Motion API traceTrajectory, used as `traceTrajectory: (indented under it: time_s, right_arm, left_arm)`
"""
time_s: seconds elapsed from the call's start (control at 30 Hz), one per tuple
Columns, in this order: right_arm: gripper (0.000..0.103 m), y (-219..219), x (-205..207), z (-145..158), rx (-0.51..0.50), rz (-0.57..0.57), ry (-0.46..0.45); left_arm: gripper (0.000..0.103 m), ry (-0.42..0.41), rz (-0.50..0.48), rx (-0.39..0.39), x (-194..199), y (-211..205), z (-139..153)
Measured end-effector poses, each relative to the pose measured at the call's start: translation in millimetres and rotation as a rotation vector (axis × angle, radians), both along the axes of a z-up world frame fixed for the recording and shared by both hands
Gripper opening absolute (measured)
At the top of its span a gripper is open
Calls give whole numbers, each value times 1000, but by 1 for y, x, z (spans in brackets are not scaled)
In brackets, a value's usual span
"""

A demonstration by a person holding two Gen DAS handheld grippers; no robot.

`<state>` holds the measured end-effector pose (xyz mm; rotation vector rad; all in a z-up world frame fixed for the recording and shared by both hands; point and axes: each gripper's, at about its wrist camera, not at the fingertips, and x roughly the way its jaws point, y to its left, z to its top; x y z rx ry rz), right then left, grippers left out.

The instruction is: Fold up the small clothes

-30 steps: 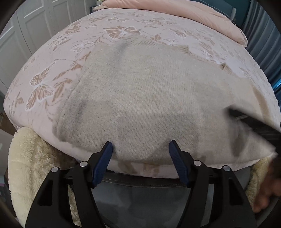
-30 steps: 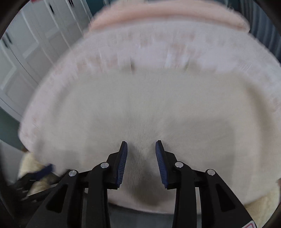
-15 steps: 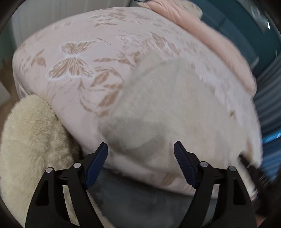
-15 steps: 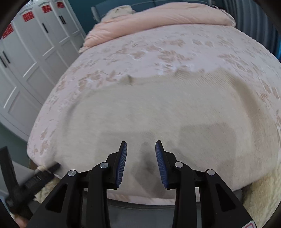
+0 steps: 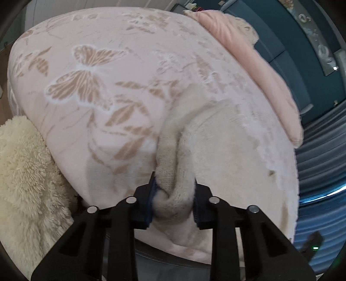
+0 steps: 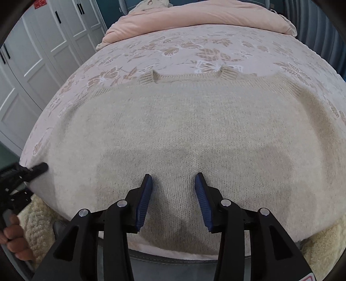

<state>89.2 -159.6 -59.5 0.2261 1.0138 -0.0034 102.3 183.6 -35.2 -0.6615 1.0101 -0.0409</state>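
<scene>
Sweater (image 6: 194, 129): one cream knitted piece, spread flat across the near end of the bed (image 6: 216, 43), on a pink blanket (image 5: 97, 64) printed with tan butterflies and leaves. Its far edge shows two short ribbed tabs (image 6: 147, 78) sticking up, one toward the left and one toward the right.

The left claw (image 5: 173, 197) is clamped on a bunched fold at the sweater's left near edge; knit fills the gap between its two blue pads. In the right view this claw shows as a black tip touching the sweater's left edge, with a hand (image 6: 13, 240) on its handle.

The right claw (image 6: 174, 201) hangs over the sweater's near middle, its two blue pads spread apart with nothing between them.

One folded pink quilt (image 6: 205, 19) lies at the bed's far end. A cream fleece (image 5: 26, 173) hangs beside the near edge.
</scene>
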Motion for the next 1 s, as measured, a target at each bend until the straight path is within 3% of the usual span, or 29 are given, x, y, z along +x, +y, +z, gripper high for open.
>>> traceTrajectory:
  time_s: [0.13,0.27,0.37,0.4,0.5,0.67,0.77,0.87,1.0]
  right_arm:
    - [41,4,0,6,-18,-4,1]
    - [41,-5,13,23,87,-30,-6]
    - [48,-8,34,11,38,-24,55]
    - [48,-10,39,1,40,-9,84]
    - [48,-18,33,8,105,-18,45]
    - [49,-70,-3,28,259,-135,-31]
    - [50,-109,-28,35,265,-210,-63]
    - [50,-142,-53,38,281,-268,-86]
    - [52,-170,-78,34,292,-324,-85]
  left_arm:
    - [25,-35,-34,56,2,-12,19]
    - [22,-59,-55,91,-1,-19,33]
    - [21,-121,-103,108,-7,-35,56]
    - [20,-150,-134,121,-8,-45,68]
    - [20,-236,-221,168,-13,-77,101]
    - [20,-342,-401,229,-25,-151,136]
    - [20,-365,-517,251,-31,-203,135]
    - [21,-324,-623,253,-32,-254,115]
    - [34,-226,-760,338,-38,-309,60]
